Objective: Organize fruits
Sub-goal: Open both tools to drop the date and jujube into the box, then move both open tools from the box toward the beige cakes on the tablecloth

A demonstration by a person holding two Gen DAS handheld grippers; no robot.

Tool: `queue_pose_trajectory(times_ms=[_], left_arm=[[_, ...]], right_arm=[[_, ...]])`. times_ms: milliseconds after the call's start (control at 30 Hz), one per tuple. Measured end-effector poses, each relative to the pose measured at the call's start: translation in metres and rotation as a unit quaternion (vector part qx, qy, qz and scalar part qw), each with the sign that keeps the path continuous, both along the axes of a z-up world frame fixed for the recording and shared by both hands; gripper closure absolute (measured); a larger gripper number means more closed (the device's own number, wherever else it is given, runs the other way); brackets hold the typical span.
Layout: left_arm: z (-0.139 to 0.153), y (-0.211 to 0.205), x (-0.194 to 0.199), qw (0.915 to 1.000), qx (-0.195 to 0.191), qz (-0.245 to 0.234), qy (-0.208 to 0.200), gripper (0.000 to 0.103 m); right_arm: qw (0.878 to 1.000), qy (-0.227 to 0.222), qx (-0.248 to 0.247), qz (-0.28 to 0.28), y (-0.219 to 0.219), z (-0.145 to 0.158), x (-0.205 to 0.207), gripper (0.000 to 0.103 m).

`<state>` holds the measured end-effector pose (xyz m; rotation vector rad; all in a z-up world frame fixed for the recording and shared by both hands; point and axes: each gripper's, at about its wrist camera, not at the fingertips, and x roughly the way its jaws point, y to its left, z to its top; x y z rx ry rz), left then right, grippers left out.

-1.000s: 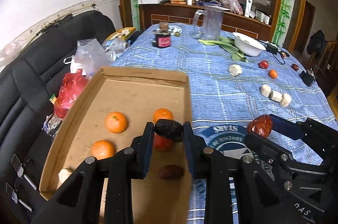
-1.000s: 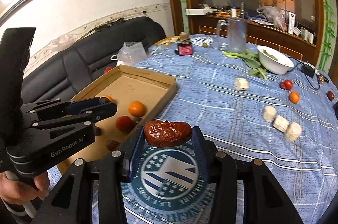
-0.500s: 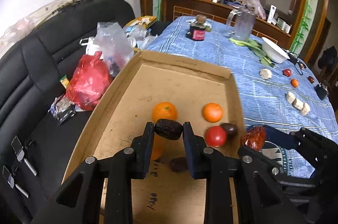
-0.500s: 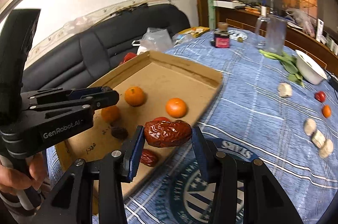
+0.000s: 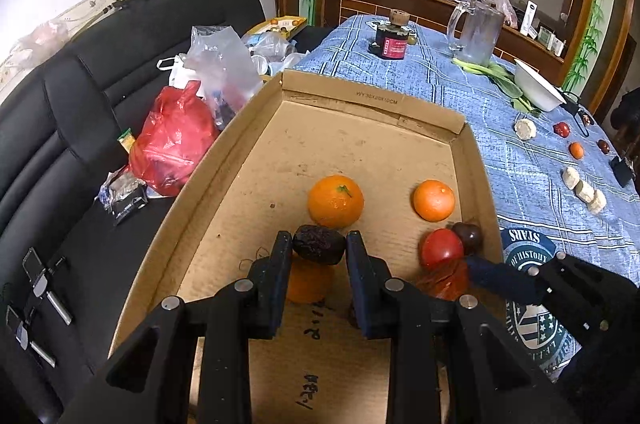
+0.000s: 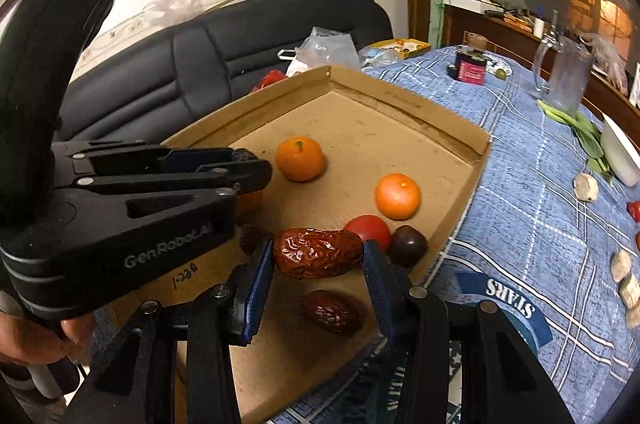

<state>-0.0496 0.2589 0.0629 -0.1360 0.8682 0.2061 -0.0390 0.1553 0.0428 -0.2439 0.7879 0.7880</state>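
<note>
Left wrist view: left gripper (image 5: 319, 244) clenched on a dark date (image 5: 319, 243), held above the cardboard tray (image 5: 240, 160). Just ahead of the tips sits an orange (image 5: 335, 200); ahead to the right, a second orange (image 5: 434, 200), a tomato (image 5: 441, 248) and a dark plum (image 5: 469, 235).

Right wrist view: right gripper (image 6: 318, 258) grasping a red date (image 6: 318, 253) over the tray's near corner. Another date (image 6: 332, 311) lies on the tray floor below the fingers. Left gripper stands close on the left.

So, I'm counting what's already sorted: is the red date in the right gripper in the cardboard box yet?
Not yet. The red date is clamped in the right gripper, above the cardboard box floor.
</note>
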Motion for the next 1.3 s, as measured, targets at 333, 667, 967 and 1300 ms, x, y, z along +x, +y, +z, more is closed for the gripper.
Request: queue_pose_trajectory(times_ms=[333,667,967,1300], left_arm=[[0.001,0.001,-0.002,0.9999,0.003,0.015,-0.006,0.035],[0.013,-0.006,-0.008,0.9989,0.011,0.034,-0.030,0.019],[0.023,-0.034,-0.008,0.9986,0.017,0.026,-0.043,0.015],[0.026,-0.084,0.001,0.9987,0.017,-0.015,-0.045,0.015]], right_arm=[[1.000,0.012,0.028,0.005,-0.004,-0.001,-0.001,0.036],[0.998,0.002,0.056,-0.030,-0.033,0.019,-0.007,0.033],[0.994,-0.009,0.067,-0.081,-0.072,0.030,-0.006,0.029],[0.989,-0.015,0.068,-0.132,-0.123,0.031,-0.001,0.028]])
